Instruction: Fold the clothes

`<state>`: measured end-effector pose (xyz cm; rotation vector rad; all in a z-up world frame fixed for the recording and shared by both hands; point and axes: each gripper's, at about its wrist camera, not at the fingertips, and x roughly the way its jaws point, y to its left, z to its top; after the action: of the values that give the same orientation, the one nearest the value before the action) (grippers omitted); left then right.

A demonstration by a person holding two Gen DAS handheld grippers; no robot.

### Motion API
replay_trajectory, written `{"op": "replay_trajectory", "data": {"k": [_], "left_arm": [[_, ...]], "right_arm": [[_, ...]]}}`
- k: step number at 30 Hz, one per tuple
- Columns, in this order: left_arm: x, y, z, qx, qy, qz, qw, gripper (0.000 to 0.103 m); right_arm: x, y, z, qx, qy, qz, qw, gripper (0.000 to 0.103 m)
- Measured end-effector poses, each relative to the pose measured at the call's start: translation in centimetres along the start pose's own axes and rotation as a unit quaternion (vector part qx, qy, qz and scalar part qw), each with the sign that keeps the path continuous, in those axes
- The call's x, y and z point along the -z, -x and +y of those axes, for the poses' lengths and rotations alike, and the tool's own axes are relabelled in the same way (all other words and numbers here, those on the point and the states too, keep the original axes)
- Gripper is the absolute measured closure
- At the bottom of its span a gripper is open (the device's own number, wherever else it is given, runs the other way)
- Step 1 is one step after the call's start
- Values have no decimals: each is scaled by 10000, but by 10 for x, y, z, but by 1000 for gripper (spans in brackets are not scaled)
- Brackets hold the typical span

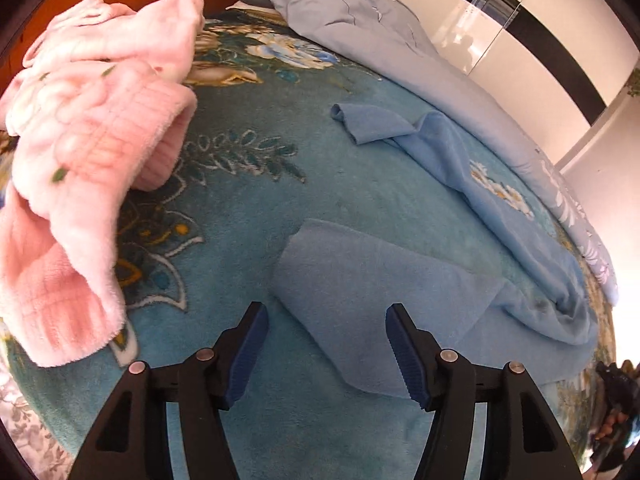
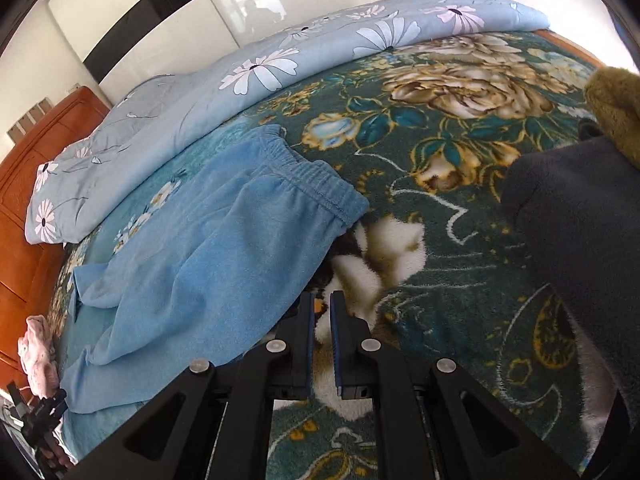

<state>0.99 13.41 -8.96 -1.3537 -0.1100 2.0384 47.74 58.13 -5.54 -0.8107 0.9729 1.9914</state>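
Blue trousers lie half-folded on the bed, neither gripper holding them.

At the left, a pink garment [image 1: 88, 128] sits heaped close enough to get caught up. The left gripper [image 1: 326, 344] hangs wide open and empty over a trouser leg end, so a shallow bite may pinch the blanket [image 1: 240, 208] too. The blue trousers [image 2: 224, 248] could be nudged crooked by the right gripper [image 2: 322, 320], nearly closed and empty beside their edge.

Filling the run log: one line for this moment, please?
left gripper: open, over blue pants | right gripper: shut, empty | pink garment: aside
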Motion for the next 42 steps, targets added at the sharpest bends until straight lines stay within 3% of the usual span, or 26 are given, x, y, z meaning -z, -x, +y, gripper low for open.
{"op": "replay_trajectory", "data": {"k": [2,7,8,9,11,14,17,21,24,27,30,34,42], "left_arm": [[-3,-6,-5,342,88,73,9993,38],[-4,-12,-7,338,306,10,9990,41],[-4,-12,-4,333,385,-30,9987,51],[-5,-12,-1,327,463,-70,9984,69],[-7,-13,7,358,657,-90,9972,91],[-11,-11,13,423,780,-143,9960,97],[-21,3,0,337,429,-371,9978,97],[-36,38,-14,331,-38,-787,9963,97],[-37,60,-16,36,-406,-1019,9940,97],[-29,54,-3,-145,-531,-781,9954,97],[-17,36,12,-299,-388,-522,9974,97],[-13,28,19,-414,-281,-508,9975,97],[-12,26,17,-515,-366,-469,9969,95]], "right_arm": [[-5,-9,-1,-115,-173,-23,9998,96],[-18,-36,-10,-265,-838,-47,9961,96],[-20,-41,-11,-297,-938,-58,9951,96],[-21,-43,-12,-362,-1021,-92,9941,96],[-24,-44,-11,-511,-1136,-153,9921,95],[-26,-42,-4,-727,-1211,-193,9898,100],[-29,-23,6,-882,-1108,-436,9890,101],[-26,48,16,-902,-638,-1135,9874,102],[-12,99,15,-825,-329,-1545,9840,103],[10,121,6,-636,-182,-1524,9861,103],[27,107,3,-462,15,-1174,9920,103],[35,75,5,-778,-112,-738,9942,103],[32,11,-11,-462,-929,-473,9935,98]]}}
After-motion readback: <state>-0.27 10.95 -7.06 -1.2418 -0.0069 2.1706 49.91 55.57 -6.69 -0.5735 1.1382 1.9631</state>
